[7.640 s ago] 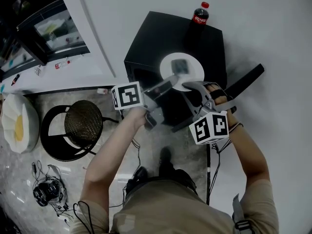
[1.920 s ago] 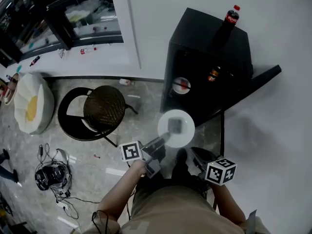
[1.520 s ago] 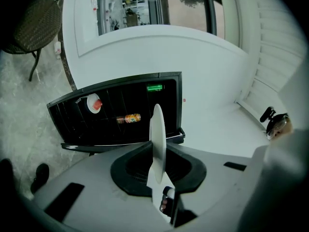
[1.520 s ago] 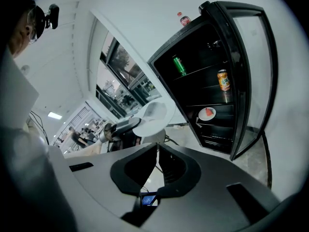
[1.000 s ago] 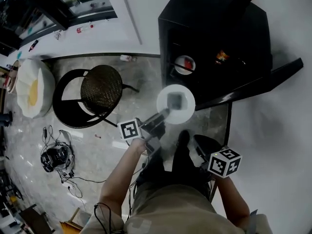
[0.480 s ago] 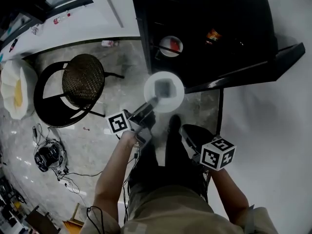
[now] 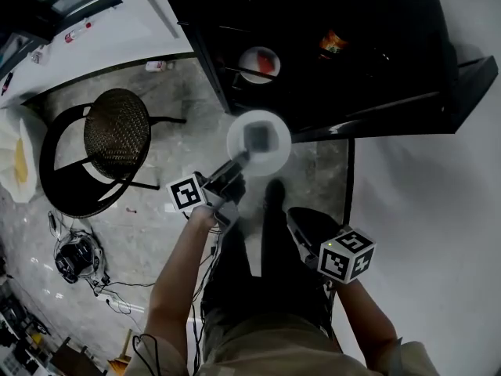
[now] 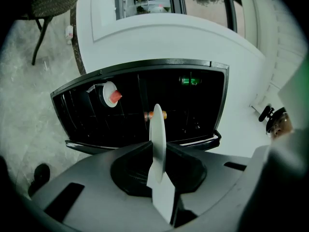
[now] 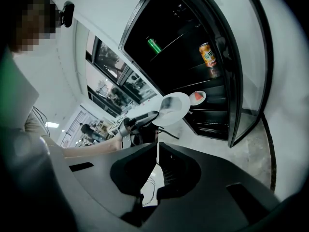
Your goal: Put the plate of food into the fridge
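The left gripper [image 7: 241, 161] reaches forward, roughly level, at the end of an outstretched bare forearm [image 7: 176, 276]. Its jaws pinch the near rim of the white plate [image 7: 272, 157], which shows edge-on between them in the left gripper view. The plate carries a grey block of food [image 7: 257, 137] and hangs in the air above the floor, just in front of the open black fridge [image 7: 376, 22], not on any shelf. The right gripper [image 7: 292, 217] is held nearer the person and to the right of the plate, tipped downward, its jaws pressed together with nothing between them. Each gripper's cube [image 7: 347, 254] bears black-and-white square markers and no words. Inside the fridge a small dish with red food [image 7: 259, 62] sits on a left shelf, an orange can [image 9: 208, 54] stands farther right, and a green can [image 9: 154, 46] lies on a shelf above. The print on the cans is too small to read.
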### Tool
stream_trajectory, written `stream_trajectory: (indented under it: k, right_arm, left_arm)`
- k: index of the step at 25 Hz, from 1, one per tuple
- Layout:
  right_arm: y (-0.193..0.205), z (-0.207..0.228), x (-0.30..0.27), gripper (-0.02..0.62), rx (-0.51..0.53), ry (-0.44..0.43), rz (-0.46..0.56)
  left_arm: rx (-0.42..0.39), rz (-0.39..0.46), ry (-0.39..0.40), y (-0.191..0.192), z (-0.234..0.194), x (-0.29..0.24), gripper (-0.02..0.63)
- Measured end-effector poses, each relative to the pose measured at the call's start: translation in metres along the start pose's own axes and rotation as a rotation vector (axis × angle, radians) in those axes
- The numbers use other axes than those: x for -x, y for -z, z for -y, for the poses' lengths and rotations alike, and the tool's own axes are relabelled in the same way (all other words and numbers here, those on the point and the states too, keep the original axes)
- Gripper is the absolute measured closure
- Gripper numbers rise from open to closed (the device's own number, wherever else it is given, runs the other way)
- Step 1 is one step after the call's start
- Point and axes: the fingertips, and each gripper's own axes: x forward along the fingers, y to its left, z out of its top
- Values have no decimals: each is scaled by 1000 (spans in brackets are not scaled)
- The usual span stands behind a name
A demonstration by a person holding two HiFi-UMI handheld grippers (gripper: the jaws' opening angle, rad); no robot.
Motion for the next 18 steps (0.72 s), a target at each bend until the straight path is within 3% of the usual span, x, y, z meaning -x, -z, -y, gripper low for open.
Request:
stream_trajectory:
  k: [5,18]
  right_arm:
    - [-10,26,1,568,-17,23,25]
    - [19,53,-14,568,-55,21,-57]
  left_arm:
    - [-14,-31,-23,1,-24,-17,566]
    - [9,-2,-39,1,-73,-48,566]
